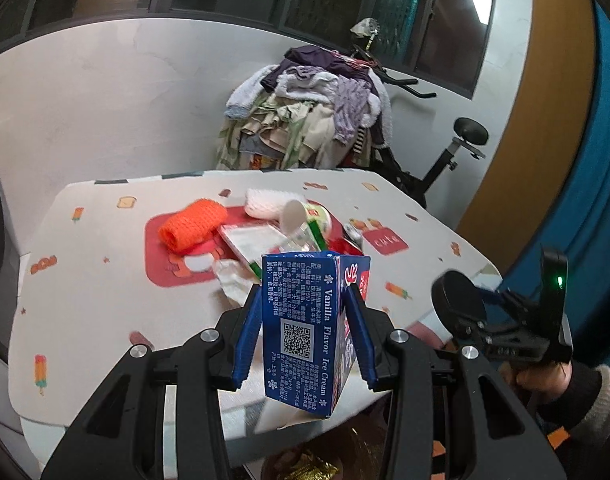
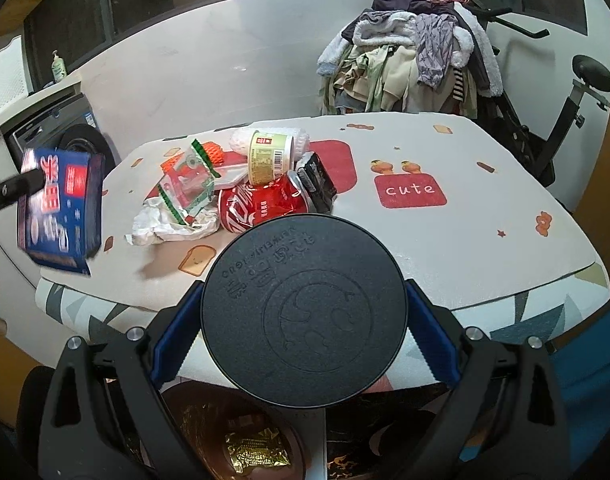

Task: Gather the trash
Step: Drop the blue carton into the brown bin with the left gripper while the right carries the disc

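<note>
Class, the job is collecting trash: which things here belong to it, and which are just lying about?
Job:
- blue ice cream box in left gripper
- black round lid in right gripper
- crushed red can
- crumpled paper
- green-edged wrapper

Lying about:
- clothes pile
- exercise bike

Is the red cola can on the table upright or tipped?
Tipped. The red cola can lies on its side on the table, crumpled, its top rim facing sideways.

Left gripper (image 1: 305, 312) jaws clamped; right gripper (image 2: 305, 320) jaws clamped wide.

Carton (image 1: 305, 332) reads "Vanilla Flavor Ice Cream"; tablecloth (image 2: 465, 248) "cute".
</note>
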`<state>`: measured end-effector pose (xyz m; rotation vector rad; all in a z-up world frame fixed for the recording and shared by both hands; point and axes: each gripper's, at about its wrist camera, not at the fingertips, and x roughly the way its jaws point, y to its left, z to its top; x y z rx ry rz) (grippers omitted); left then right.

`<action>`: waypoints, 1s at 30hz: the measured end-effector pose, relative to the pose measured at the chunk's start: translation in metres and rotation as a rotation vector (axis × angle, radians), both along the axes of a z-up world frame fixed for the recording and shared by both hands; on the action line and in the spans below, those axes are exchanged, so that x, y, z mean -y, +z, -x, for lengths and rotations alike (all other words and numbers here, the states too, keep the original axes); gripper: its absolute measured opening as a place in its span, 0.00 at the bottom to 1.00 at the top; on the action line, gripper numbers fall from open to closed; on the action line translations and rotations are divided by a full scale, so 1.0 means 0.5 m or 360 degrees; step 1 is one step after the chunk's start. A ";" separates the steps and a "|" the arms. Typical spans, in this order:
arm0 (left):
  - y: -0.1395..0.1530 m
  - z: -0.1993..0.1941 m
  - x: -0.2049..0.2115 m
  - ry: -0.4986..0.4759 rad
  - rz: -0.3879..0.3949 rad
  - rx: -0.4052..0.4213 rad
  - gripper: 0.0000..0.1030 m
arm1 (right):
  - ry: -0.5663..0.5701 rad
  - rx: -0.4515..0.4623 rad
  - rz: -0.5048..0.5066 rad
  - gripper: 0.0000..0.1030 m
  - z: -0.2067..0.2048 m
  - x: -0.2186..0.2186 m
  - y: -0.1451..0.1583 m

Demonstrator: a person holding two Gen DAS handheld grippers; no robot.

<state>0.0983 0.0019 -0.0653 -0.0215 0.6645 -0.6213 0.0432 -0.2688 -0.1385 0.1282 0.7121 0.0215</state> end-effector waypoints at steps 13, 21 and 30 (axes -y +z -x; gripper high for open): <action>-0.053 0.119 0.026 -0.0119 -0.0034 -0.0023 0.40 | 0.0039 0.0052 0.0048 0.90 0.067 -0.011 0.028; -0.104 0.165 0.025 -0.0152 -0.0095 -0.0062 0.40 | 0.0059 0.0064 0.0048 0.90 0.101 -0.016 0.027; -0.171 0.203 0.015 -0.0188 -0.0169 -0.0101 0.40 | 0.0113 0.0046 0.0048 0.90 0.127 -0.038 -0.005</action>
